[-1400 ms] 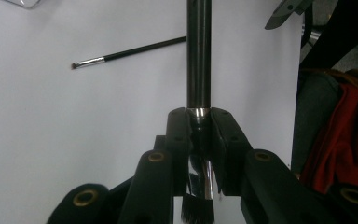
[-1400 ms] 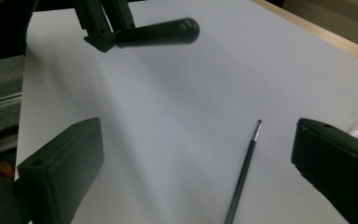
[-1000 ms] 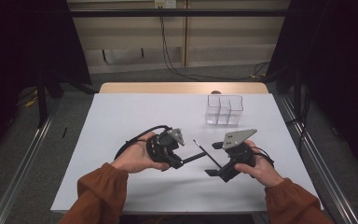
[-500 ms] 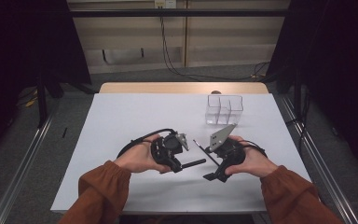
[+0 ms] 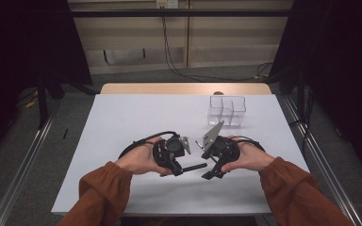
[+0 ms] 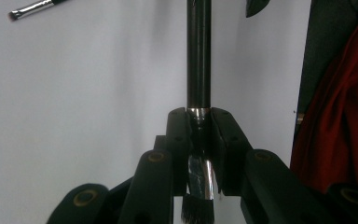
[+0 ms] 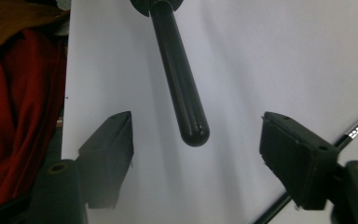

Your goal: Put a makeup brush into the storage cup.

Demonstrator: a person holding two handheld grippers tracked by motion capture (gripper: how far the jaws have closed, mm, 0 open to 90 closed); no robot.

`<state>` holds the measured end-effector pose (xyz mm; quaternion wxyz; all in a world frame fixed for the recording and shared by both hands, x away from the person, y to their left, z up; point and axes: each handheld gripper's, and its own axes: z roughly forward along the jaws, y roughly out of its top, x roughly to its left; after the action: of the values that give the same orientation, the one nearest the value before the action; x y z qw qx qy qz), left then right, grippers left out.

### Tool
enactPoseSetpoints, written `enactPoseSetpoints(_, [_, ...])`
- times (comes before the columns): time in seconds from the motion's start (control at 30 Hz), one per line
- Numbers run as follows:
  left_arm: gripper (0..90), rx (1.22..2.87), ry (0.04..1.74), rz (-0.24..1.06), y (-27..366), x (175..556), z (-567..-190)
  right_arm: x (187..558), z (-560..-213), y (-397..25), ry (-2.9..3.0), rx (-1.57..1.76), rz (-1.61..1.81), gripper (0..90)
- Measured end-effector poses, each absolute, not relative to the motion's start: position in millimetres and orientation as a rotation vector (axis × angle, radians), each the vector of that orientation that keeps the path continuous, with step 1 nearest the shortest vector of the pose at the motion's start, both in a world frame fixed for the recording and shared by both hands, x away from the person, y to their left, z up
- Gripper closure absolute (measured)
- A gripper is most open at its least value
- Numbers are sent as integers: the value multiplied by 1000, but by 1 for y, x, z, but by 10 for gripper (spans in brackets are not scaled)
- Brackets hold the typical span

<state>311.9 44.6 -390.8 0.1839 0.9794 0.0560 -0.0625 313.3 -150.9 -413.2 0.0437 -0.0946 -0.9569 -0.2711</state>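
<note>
White table (image 5: 122, 122) fills the middle of the high view, tan wooden edge (image 5: 184, 88) along its far side. Landmark is the clear compartment box (image 5: 226, 110), standing on the table's far right part, apart from both hands. Nearer the person than the box, and left of it, the left hand (image 5: 139, 159) holds the left gripper (image 5: 179, 168); the right hand (image 5: 245, 157) holds the right gripper (image 5: 211, 170) almost straight below the box on the near side, grey three-cornered plate (image 5: 212, 135) tilted up on top. Rust-orange sleeves (image 5: 103, 193) come in from the bottom edge. Black cable (image 5: 146, 140) loops off the left gripper. Left gripper's jaws are pinched narrow on a black makeup brush (image 6: 198, 70): the left gripper view has the silver ferrule (image 6: 199, 172) clamped between the pads, bristles toward the camera, black handle running away over the white top. In the high view the handle (image 5: 194, 166) sticks out toward the right gripper, on the box's near side. Right gripper's jaws stand wide apart with nothing between the pads; the right gripper view has the rounded handle end (image 7: 192, 128) hanging in the gap, touching neither pad. A second thin brush (image 6: 32, 8) lies on the table in the left gripper view, its place relative to the box can't be told.
</note>
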Motion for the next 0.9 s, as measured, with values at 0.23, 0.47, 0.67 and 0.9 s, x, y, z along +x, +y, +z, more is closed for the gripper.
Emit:
enactPoseSetpoints(0.23, [783, 2770, 147, -195, 40, 312, -395, 316, -412, -146, -2921, -281, -734, 404])
enactPoseSetpoints(0.47, [784, 2771, 128, -196, 40, 313, -395, 316, -414, -142, -2919, -233, -697, 555])
enactPoseSetpoints(0.67, [783, 2771, 129, -197, 40, 313, -396, 317, -414, -138, -2924, -213, -696, 666])
enactPoseSetpoints(0.9, [783, 2766, 133, -201, 40, 313, -398, 315, -412, -135, -2920, -181, -723, 756])
